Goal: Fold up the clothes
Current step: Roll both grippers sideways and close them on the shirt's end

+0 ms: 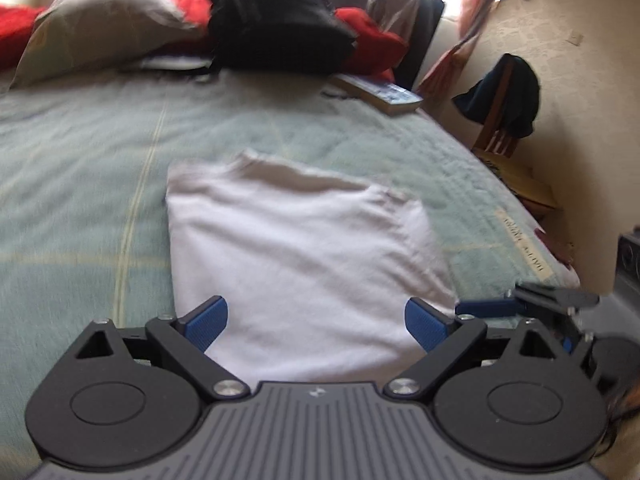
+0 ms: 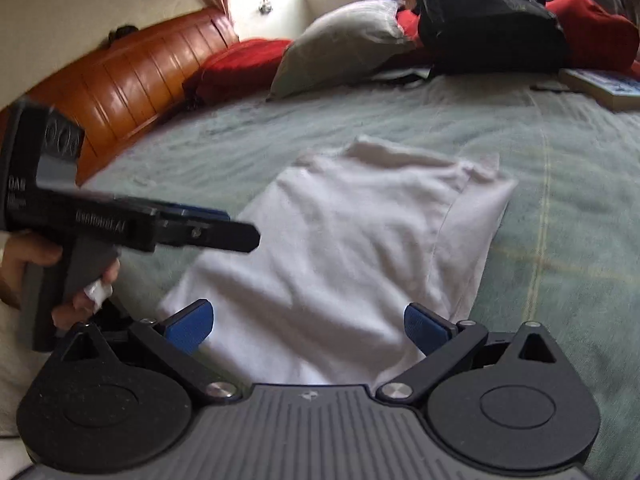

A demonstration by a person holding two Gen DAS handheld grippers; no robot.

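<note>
A white garment (image 1: 304,256) lies folded into a rough rectangle on the pale green bedspread (image 1: 80,184). My left gripper (image 1: 316,324) hovers over its near edge, open, nothing between the blue pads. My right gripper (image 2: 310,326) is open too, above the near end of the same white garment (image 2: 352,248). In the right wrist view the left gripper (image 2: 224,228) comes in from the left, held in a hand (image 2: 24,264), above the garment's left edge. The right gripper's blue fingers (image 1: 492,306) show at the garment's right edge in the left wrist view.
At the head of the bed lie a grey pillow (image 1: 104,24), red pillows (image 1: 372,36), a black backpack (image 1: 276,16) and a book (image 1: 380,92). A wooden headboard (image 2: 120,76) runs along the left. A chair with dark clothing (image 1: 504,96) stands beside the bed.
</note>
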